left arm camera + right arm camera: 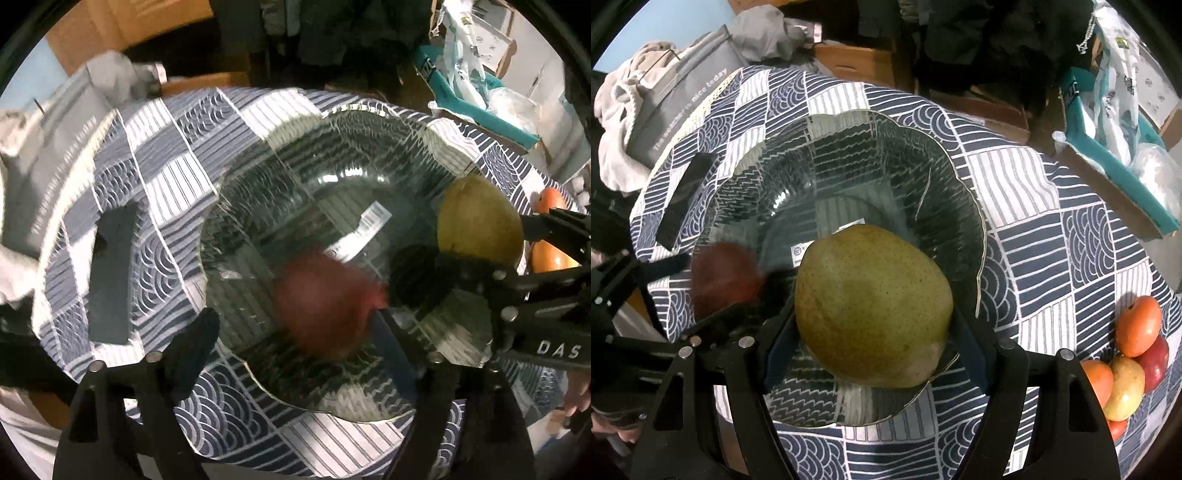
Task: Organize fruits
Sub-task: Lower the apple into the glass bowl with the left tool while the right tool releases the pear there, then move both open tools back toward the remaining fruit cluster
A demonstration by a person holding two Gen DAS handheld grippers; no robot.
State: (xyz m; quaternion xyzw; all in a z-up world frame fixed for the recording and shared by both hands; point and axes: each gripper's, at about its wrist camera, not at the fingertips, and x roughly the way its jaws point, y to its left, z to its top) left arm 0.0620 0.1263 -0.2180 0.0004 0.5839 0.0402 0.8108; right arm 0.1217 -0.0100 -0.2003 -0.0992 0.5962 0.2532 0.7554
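A clear glass bowl (258, 177) (849, 155) stands on the blue-and-white patterned tablecloth (1052, 229). In the left wrist view a blurred red apple (325, 306) (724, 277) lies low inside the bowl between the fingers of my left gripper (295, 343). The jaws stand wide and a gap shows beside the apple. My right gripper (875, 347) is shut on a large green pear (871, 310) (480, 225), which hangs over the bowl's near right side. The two grippers nearly meet over the bowl.
Several red, orange and yellow fruits (1130, 354) (550, 254) lie on the cloth to the right. A black flat block (110, 277) (687, 199) lies left of the bowl. A grey bag (683, 107), cloths and a teal box (1115, 162) crowd the table's far edges.
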